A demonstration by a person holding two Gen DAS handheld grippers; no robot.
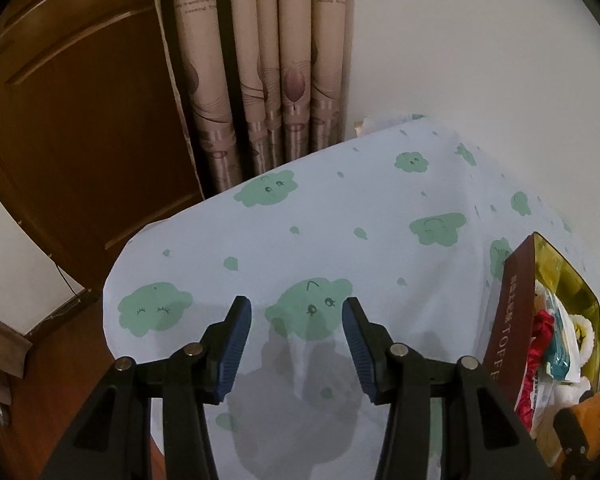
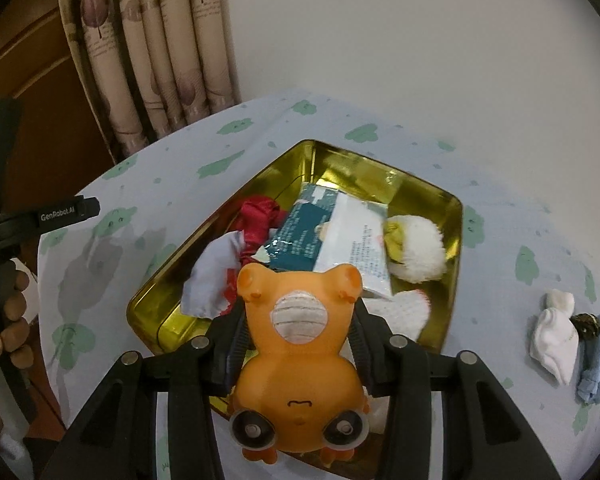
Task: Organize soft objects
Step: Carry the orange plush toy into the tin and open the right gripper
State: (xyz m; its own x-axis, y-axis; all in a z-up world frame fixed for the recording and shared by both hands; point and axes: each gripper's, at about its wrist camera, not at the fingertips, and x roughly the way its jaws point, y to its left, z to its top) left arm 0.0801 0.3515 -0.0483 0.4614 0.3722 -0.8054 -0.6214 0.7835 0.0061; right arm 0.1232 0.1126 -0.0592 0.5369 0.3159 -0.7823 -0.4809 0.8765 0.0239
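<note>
My right gripper [image 2: 298, 320] is shut on an orange soft frog toy [image 2: 300, 364] and holds it over the near edge of a gold tin [image 2: 340, 160]. The tin holds a red cloth [image 2: 258, 212], a grey-blue cloth [image 2: 212, 280], a teal and white tissue pack [image 2: 332, 236], a white fluffy toy [image 2: 418, 248] and a white sock [image 2: 404, 312]. My left gripper [image 1: 296, 308] is open and empty above the tablecloth, left of the tin [image 1: 512, 292]. The orange toy shows at the lower right of the left wrist view [image 1: 596, 404].
The table has a pale blue cloth with green clouds [image 2: 520, 208]. A white sock [image 2: 552, 336] and a folded blue cloth [image 2: 596, 368] lie right of the tin. A curtain [image 1: 260, 72], a wooden door [image 1: 72, 120] and a white wall [image 2: 420, 32] stand behind.
</note>
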